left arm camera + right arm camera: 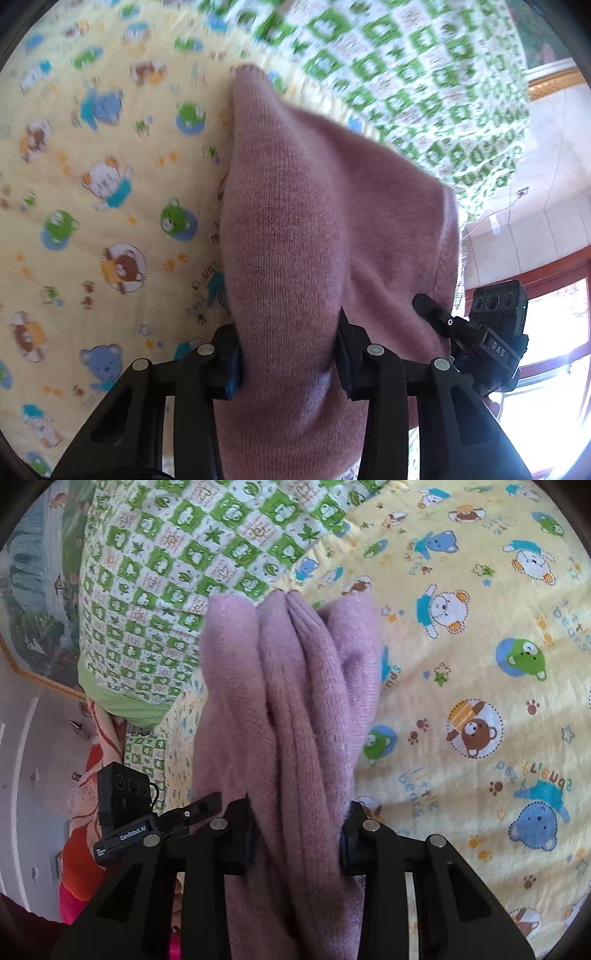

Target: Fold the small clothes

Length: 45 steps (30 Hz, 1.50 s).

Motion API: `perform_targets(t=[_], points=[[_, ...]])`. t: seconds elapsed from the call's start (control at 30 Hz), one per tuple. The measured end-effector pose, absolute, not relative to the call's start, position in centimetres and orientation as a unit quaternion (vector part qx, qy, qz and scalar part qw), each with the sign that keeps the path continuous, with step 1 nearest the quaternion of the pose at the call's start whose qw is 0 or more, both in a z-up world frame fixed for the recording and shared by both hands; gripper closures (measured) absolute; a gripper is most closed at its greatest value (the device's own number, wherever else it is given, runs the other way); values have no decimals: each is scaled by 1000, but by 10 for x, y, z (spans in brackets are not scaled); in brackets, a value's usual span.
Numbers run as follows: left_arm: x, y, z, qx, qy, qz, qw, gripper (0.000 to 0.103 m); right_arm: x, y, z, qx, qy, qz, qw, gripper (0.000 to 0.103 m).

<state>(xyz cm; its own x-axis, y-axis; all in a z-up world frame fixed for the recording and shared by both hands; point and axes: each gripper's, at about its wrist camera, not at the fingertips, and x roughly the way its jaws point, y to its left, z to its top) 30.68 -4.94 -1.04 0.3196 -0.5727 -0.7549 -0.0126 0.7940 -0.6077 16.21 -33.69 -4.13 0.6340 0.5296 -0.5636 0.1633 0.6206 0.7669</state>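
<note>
A small mauve knitted garment (317,221) hangs between both grippers above a yellow bear-print sheet (92,184). My left gripper (290,354) is shut on a thick fold of it, and the cloth drapes forward over the jaws. My right gripper (297,834) is shut on a bunched, pleated part of the same garment (295,686), which stands up in several folds. The right gripper also shows in the left wrist view (491,332) at the garment's right edge. The left gripper's camera block shows in the right wrist view (125,805) at lower left.
The yellow sheet (480,664) covers the bed. A green-and-white checked quilt (424,74) lies beyond the garment, also in the right wrist view (166,572). A tiled floor and red-framed window (546,295) lie at the right. An orange-pink cloth (85,849) sits at lower left.
</note>
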Motion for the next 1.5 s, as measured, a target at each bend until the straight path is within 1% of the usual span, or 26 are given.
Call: perform_targets(t=[0.23,0.43,0.57,0.73,0.9,1.07,1.2,1.37,1.4,1.5], points=[[282,14,43,-271,507,-163,802,64,166,-297,-5,413,378,161,813,70],[260,80,66,-261,479,-119,830,63,196,-239,12,397,364,210,816,70],[250,126,61,-276,474,-90,831,63,219,-201,4,400,370,234,805,70],[239,159,33,-286,485,-62,824,63,238,-168,-16,397,395,246,791,70],[235,167,-4,-299,511,-47,805,62,246,-156,-45,383,434,236,780,70],[232,173,-11,-294,509,-49,807,57,244,-166,-71,400,447,210,772,69],[236,171,-13,-291,516,-44,804,52,247,-165,-72,389,451,201,777,68],[233,172,-9,-300,520,-42,799,48,246,-167,-68,390,453,188,779,62],[231,172,-8,-300,520,-42,799,47,243,-169,-66,391,453,182,780,59],[223,174,-3,-302,521,-44,797,44,232,-177,-56,394,443,165,788,58]])
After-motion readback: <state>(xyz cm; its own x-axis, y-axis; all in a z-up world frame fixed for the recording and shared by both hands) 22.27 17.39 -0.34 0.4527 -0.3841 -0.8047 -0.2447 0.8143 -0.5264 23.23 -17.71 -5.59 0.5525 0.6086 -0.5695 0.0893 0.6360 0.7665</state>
